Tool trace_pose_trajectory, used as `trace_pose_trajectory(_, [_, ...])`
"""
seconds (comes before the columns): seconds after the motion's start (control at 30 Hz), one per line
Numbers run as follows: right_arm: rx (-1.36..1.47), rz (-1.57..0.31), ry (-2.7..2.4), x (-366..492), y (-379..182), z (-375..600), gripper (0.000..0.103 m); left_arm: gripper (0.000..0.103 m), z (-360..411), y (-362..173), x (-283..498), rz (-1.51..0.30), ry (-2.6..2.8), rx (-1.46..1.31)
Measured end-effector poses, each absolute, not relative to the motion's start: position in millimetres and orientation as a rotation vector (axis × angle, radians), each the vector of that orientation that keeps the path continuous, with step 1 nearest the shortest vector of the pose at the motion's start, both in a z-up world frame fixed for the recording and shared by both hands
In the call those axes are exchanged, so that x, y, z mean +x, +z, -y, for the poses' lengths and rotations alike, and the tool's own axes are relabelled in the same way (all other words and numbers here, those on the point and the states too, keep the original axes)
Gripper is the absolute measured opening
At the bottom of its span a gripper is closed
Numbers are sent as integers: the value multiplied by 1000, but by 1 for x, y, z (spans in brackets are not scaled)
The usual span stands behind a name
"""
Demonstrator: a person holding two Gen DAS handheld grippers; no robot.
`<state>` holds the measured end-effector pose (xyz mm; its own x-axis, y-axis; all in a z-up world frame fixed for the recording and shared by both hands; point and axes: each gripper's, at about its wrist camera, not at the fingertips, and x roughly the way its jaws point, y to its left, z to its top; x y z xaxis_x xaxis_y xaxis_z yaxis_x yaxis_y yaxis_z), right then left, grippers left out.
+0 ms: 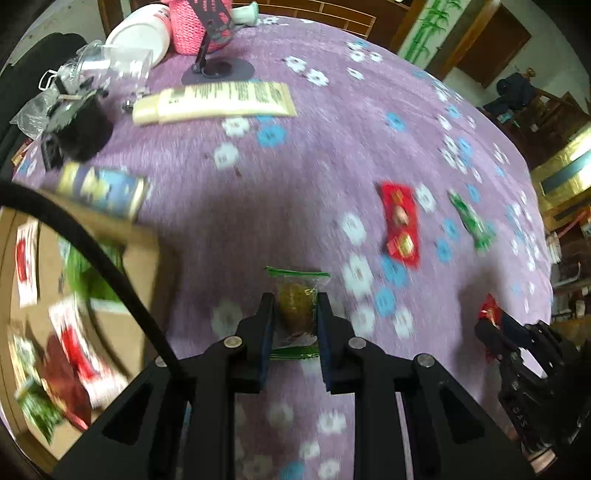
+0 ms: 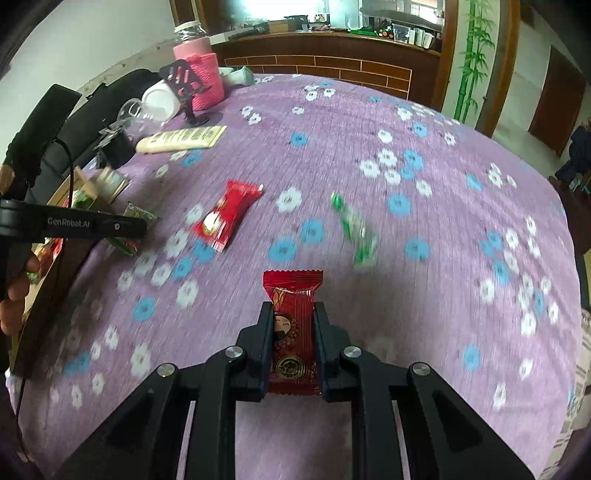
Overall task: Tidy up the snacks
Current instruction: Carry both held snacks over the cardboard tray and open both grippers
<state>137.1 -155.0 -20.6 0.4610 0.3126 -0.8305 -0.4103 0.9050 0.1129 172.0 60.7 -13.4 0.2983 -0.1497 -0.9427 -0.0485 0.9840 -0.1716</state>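
My left gripper (image 1: 295, 301) is shut on a clear green-edged snack packet (image 1: 297, 295) with a brownish cake inside, held above the purple flowered cloth (image 1: 295, 166). My right gripper (image 2: 293, 310) is shut on a dark red snack packet (image 2: 293, 332). On the cloth lie a bright red snack (image 1: 400, 223) and a green snack (image 1: 471, 219); the right wrist view shows the same red snack (image 2: 225, 218) and green snack (image 2: 354, 230). A cardboard box (image 1: 140, 258) at the left holds several packets. The right gripper (image 1: 491, 325) shows at the left view's right edge.
At the cloth's far left stand a cream tube (image 1: 214, 103), a black stand (image 1: 218, 70), a pink knitted holder (image 1: 192, 26), a white jar (image 1: 144, 33), clear plastic (image 1: 110, 62) and a blue-and-cream packet (image 1: 103, 190). A hand (image 2: 18, 291) holds the left gripper's handle.
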Motion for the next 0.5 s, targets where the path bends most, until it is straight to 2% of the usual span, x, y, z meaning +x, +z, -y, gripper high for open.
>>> trace_pose_trajectory(0.5, [-4, -1027, 397, 34, -34, 180, 19, 23, -25, -21, 24, -1239, -236, -85])
